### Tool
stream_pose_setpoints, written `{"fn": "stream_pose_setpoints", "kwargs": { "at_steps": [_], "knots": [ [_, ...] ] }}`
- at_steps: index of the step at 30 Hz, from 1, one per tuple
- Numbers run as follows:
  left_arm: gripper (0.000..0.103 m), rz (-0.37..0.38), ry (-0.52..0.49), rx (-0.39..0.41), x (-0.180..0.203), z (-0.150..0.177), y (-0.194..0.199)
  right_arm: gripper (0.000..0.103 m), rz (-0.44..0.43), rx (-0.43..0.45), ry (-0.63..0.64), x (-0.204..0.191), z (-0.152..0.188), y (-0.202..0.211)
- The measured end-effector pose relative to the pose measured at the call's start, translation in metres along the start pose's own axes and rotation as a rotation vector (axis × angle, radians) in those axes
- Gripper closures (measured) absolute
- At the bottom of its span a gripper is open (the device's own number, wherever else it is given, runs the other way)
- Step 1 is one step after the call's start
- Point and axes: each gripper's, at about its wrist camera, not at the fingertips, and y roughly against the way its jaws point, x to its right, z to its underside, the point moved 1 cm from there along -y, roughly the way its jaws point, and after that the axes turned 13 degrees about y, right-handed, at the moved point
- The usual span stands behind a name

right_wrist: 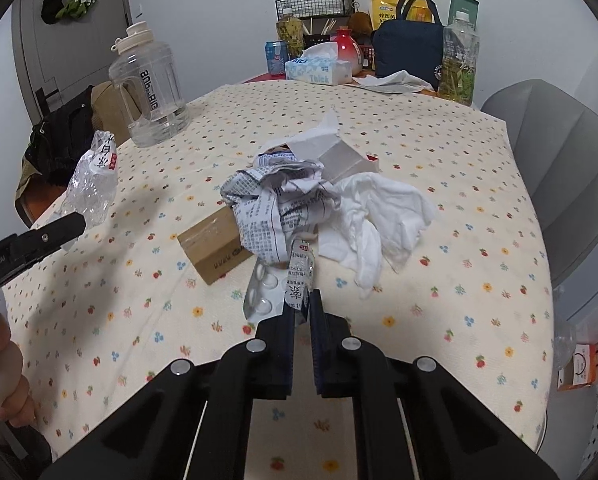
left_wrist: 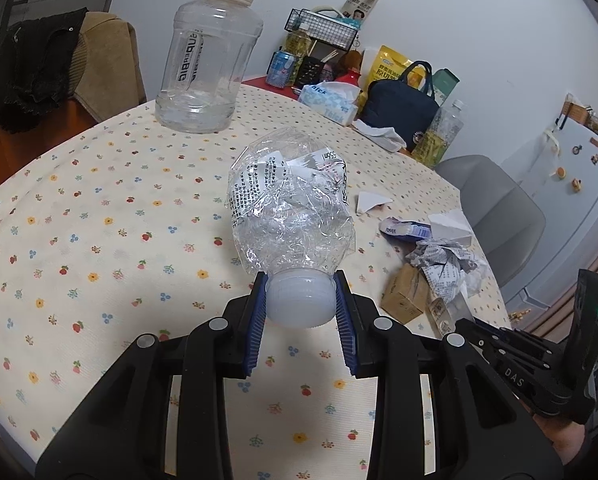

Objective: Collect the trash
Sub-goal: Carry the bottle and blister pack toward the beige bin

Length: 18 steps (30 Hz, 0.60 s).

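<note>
So the left gripper (left_wrist: 301, 308) is clamped on the white cap end of a crushed clear plastic bottle (left_wrist: 289, 204), holding it up above the table (left_wrist: 99, 240), over the floral cloth near the middle. In the right wrist view the same bottle (right_wrist: 93, 178) shows over the table's left edge, stuck out past the left gripper's black finger.

The right gripper (right_wrist: 302, 312) has its jaws pinched nearly together on a strip of printed wrapper (right_wrist: 299, 276) that hangs with a silver blister pack (right_wrist: 263, 292), low over the near side of the table. Right past the fingertips sits the rest of the trash pile, toward the right edge: crumpled newspaper (right_wrist: 277, 204), a white tissue wad (right_wrist: 379, 216), a small brown cardboard box (right_wrist: 215, 246) just left of the paper and touching it, and a torn white carton (right_wrist: 339, 152) behind.

Other stuff: a big clear water jug (left_wrist: 207, 64) stands upright at the far left edge, and the far side is crowded with a tissue box (right_wrist: 319, 70), a navy bag (right_wrist: 407, 46) and a tea bottle (right_wrist: 459, 62). A gray chair (right_wrist: 559, 168) is tucked in at the right edge.
</note>
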Motion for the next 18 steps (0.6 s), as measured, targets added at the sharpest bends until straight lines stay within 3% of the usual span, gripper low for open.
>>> {"fn": "stream_pose_setpoints", "kwargs": {
  "at_steps": [18],
  "knots": [
    [0.071,0.066,-0.105,-0.013,0.058,0.018,0.009,0.095,0.033,0.071,-0.12,0.047,0.041,0.071]
  ]
}}
